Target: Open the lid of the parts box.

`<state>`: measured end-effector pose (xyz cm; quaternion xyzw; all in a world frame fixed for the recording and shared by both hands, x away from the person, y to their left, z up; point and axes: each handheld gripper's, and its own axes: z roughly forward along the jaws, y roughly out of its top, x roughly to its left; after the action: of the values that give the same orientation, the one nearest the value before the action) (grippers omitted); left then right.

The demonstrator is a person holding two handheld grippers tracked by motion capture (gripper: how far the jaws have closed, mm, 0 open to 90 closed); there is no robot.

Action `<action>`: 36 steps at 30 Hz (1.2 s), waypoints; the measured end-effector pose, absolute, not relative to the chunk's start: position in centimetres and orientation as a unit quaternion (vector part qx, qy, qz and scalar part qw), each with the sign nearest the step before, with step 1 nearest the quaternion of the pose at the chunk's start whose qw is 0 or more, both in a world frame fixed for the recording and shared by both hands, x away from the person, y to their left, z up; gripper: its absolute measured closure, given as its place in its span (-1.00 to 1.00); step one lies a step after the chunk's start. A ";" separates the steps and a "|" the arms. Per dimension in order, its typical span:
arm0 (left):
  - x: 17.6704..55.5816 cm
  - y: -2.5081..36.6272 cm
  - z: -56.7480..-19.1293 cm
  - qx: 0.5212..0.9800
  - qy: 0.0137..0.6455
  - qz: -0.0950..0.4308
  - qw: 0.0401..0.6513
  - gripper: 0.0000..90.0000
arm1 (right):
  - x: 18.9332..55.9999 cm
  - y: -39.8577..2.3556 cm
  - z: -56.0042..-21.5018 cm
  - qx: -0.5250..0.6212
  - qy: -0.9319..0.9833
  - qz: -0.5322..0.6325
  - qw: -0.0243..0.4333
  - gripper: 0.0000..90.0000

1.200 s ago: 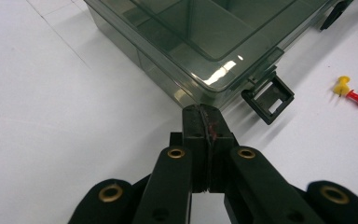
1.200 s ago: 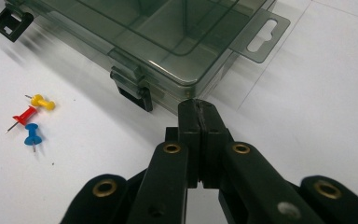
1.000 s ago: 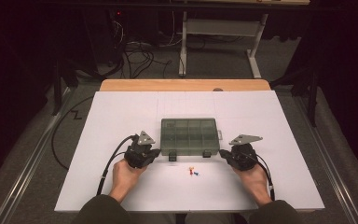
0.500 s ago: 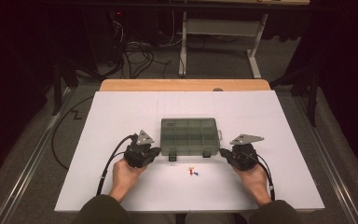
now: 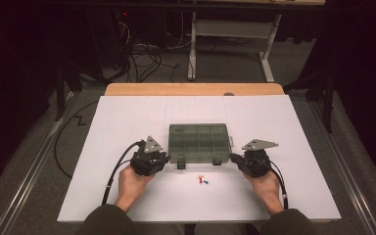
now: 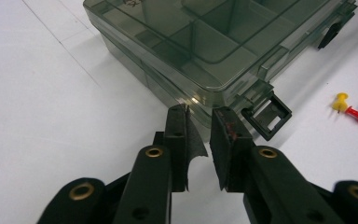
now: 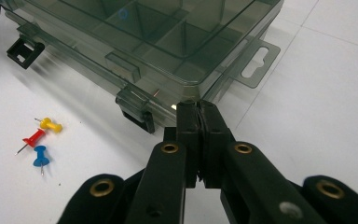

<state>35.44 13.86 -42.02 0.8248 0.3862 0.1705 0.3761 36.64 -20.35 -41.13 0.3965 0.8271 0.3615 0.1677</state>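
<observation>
Organizer box point(image 5: 199, 143): smoky clear plastic, lidded, divided compartments, centred on counter point(image 5: 127, 122).
Left tool point(image 6: 199, 122): jaws slightly parted, just opening, nothing gripped.
Right tool point(image 7: 199, 108): closed, empty.
Hidden: compartment contents unclear.

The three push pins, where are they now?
In the high view the push pins lie on the white table, just before the compartment box, between both hands.

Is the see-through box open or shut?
Shut. The box has its lid lying flat on top, but one black latch near the left gripper is flipped down.
</observation>
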 end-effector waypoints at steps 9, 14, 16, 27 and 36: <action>35.6 13.8 -41.9 0.820 0.390 0.185 0.376 0.47 | 36.8 -20.3 -40.9 0.394 0.826 0.367 0.168 1.00; 35.8 13.9 -41.8 0.817 0.395 0.184 0.377 0.39 | 36.8 -20.2 -40.8 0.394 0.825 0.368 0.167 1.00; 35.8 13.9 -41.8 0.816 0.396 0.182 0.379 0.36 | 36.8 -20.2 -40.8 0.393 0.826 0.368 0.165 1.00; 36.2 13.8 -41.5 0.814 0.394 0.190 0.382 0.29 | 36.9 -20.1 -40.8 0.392 0.827 0.369 0.161 0.99; 36.6 12.7 -41.0 0.815 0.389 0.198 0.381 0.19 | 36.9 -20.1 -40.6 0.393 0.826 0.371 0.159 0.98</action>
<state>36.55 12.71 -41.00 0.8152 0.3887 0.1981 0.3809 36.90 -20.13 -40.56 0.3931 0.8262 0.3710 0.1589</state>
